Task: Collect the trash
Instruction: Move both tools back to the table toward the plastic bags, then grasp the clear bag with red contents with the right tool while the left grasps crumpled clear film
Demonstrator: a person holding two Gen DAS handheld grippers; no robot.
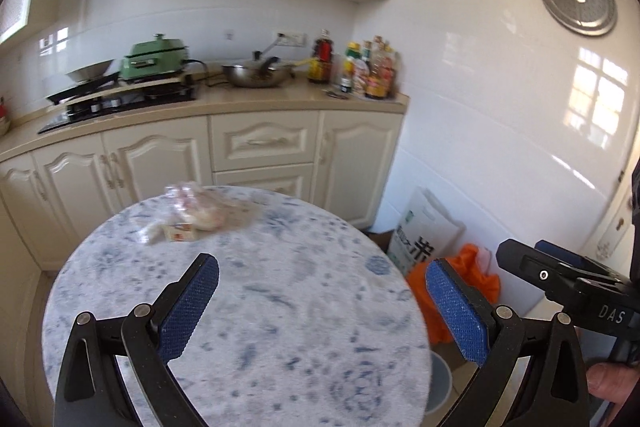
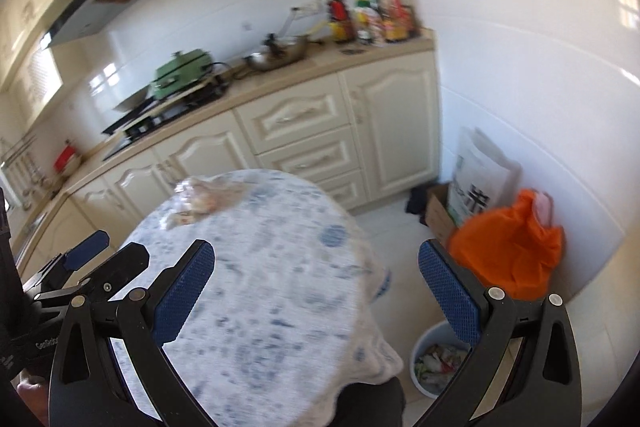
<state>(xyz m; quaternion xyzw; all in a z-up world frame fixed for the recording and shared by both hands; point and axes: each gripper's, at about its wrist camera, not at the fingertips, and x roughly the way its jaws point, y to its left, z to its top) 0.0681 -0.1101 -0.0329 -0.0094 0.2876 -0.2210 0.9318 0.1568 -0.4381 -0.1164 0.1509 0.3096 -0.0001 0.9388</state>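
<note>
A crumpled clear plastic bag (image 1: 200, 213) with small wrappers lies at the far edge of a round table (image 1: 280, 327) covered in blue-patterned cloth. The same trash pile (image 2: 198, 201) shows in the right wrist view. My left gripper (image 1: 320, 291) hangs open over the table's near half, nothing between its blue pads. My right gripper (image 2: 316, 275) is open too, above the table's right edge. On the floor right of the table stands a pale bin (image 2: 434, 361) holding scraps; the left wrist view catches its rim (image 1: 440, 383). The right gripper's side (image 1: 568, 279) shows there.
Cream cabinets and a worktop (image 1: 224, 103) with hob, green cooker (image 1: 156, 59), wok and bottles (image 1: 360, 67) run behind the table. An orange bag (image 2: 508, 247), a white sack (image 2: 476, 183) and a cardboard box (image 2: 438, 211) stand against the right wall. A hand (image 1: 608, 379) holds the right gripper.
</note>
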